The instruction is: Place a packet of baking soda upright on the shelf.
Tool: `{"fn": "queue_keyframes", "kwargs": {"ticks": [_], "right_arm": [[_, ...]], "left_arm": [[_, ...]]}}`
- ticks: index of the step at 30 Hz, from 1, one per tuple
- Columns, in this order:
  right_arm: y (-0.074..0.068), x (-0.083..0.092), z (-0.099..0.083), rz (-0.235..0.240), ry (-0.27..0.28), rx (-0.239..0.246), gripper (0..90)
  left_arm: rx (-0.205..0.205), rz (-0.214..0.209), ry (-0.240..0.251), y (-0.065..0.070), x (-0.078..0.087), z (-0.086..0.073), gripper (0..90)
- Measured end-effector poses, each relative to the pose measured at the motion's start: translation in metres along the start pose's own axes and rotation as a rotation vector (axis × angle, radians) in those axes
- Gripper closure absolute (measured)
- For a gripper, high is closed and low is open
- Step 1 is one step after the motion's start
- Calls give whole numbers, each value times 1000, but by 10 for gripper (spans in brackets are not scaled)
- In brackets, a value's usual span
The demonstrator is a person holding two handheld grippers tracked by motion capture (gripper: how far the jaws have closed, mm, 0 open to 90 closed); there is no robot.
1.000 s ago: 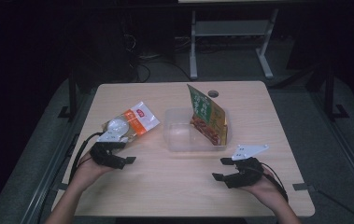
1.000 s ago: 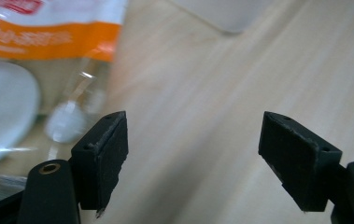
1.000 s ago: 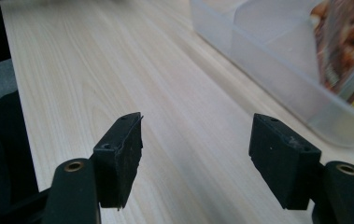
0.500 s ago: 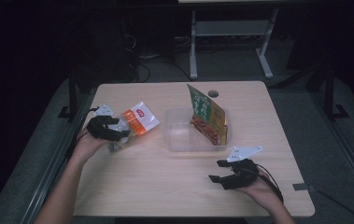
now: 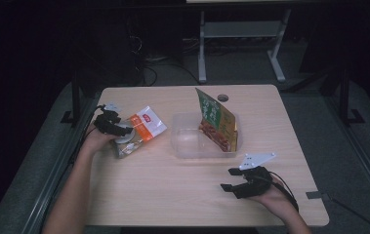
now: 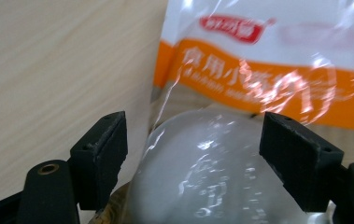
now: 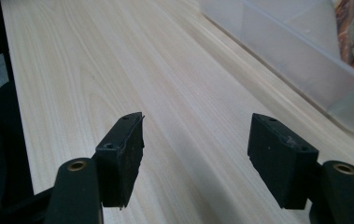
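An orange-and-white plastic bag [image 5: 143, 126] with a clear bulging end lies on the left part of the wooden table [image 5: 173, 195]. My left gripper [image 5: 116, 129] is at the bag's near-left end. In the left gripper view its jaws [image 6: 191, 154] stand open on either side of the bag's clear bulge [image 6: 212, 177], with a gap at the left pad. My right gripper [image 5: 227, 179] rests low at the table's front right, open, with nothing but bare wood between its jaws [image 7: 195, 154].
A clear plastic container [image 5: 192, 148] sits mid-table, and a green snack bag [image 5: 214, 117] leans upright in its right side. Its wall [image 7: 282, 51] runs just ahead and to the right of my right gripper. A cable hole [image 5: 223, 98] lies near the far edge.
My left hand has moved away from the table's front-left area to the bag, and its jaws now straddle the bag's clear end. The right hand has stayed put.
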State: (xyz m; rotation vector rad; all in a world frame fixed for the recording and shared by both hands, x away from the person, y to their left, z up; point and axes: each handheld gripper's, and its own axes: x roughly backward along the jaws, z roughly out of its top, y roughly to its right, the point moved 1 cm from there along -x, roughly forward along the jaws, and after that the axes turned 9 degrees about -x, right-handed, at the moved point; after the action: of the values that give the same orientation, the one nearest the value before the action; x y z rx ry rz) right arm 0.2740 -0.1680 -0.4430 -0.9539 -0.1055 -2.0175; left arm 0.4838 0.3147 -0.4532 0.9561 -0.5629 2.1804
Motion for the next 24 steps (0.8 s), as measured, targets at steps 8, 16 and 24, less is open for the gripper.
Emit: {"fn": "queue_keyframes", "kwargs": {"ticks": [8,16,24], "right_arm": [[-1,0,1,-1,-3,6,361],[-3,2,1,-4,3,4,368],[-3,2,2,-9,6,5,372]], "left_arm": [[71,-87,25,-7,-7,-9,304],[122,-135,38,-11,-8,-15,486],[140,-164,100,-5,-3,-24,883]]}}
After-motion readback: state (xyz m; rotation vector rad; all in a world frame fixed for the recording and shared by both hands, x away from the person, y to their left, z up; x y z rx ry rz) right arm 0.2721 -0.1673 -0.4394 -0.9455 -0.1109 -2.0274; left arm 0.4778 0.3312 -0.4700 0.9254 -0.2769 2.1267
